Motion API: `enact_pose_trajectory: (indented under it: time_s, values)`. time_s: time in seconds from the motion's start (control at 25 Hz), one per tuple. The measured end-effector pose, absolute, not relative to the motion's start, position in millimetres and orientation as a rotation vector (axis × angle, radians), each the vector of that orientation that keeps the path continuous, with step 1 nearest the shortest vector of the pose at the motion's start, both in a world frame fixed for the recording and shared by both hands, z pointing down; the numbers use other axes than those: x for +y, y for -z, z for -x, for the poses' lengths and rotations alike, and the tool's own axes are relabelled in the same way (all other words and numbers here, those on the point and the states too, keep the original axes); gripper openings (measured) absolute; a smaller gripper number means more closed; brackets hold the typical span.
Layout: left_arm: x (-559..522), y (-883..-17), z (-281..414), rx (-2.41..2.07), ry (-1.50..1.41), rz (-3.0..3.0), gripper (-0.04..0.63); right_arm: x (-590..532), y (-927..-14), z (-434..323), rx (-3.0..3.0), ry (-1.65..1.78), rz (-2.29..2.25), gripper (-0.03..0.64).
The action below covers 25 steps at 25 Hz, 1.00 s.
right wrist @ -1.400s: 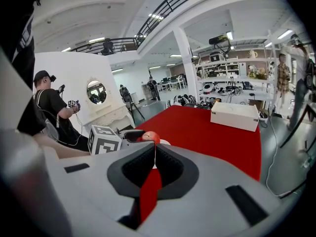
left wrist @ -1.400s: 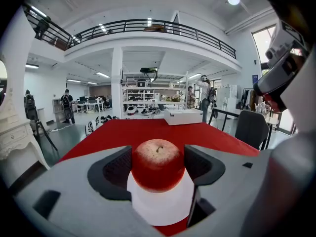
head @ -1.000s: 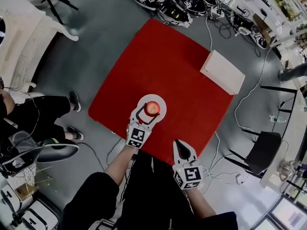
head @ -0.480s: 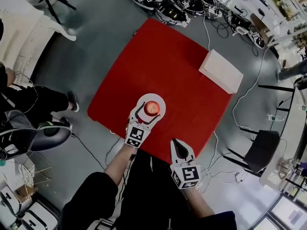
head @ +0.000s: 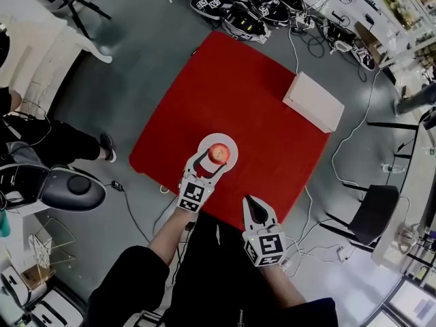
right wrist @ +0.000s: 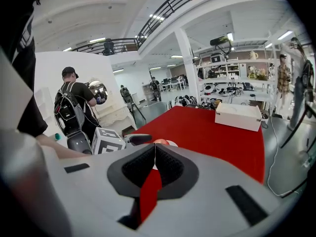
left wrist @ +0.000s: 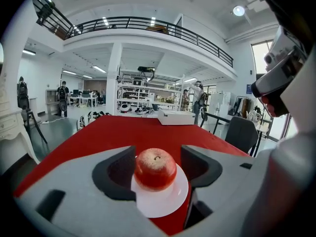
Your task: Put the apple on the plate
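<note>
Head view: a red table stands on grey floor, with a white box at its right edge and bare red around it. The plate lies near the near edge, and the apple rests on it. The left gripper flanks the apple. The right gripper hangs over the near edge, apart from the plate.

Left gripper view: the jaws are closing with the apple between them; a gap shows at the right pad.

Right gripper view: the jaws are together with nothing between them, and open red top runs ahead to the box.
</note>
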State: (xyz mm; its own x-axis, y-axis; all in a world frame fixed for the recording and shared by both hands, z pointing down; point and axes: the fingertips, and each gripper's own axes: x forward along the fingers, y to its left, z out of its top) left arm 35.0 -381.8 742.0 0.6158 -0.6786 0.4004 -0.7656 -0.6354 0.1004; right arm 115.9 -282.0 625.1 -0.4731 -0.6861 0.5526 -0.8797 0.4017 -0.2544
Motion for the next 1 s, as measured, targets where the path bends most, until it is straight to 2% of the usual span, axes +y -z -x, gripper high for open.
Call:
enact_pose_trajectory:
  time_s: [0.16, 1.0]
  values:
    - [-373.9, -724.7, -25.5, -1.266, -0.514, -2.616, 0.007, -275.8, -616.8, -114.0, -2.331, -0.726, -1.342, 0.011]
    - [-317.2, -570.5, -4.1, -1.351, -0.329, -2.580, 0.005, -283.3, -530.9, -97.0, -2.567, -0.496, -1.297, 0.011]
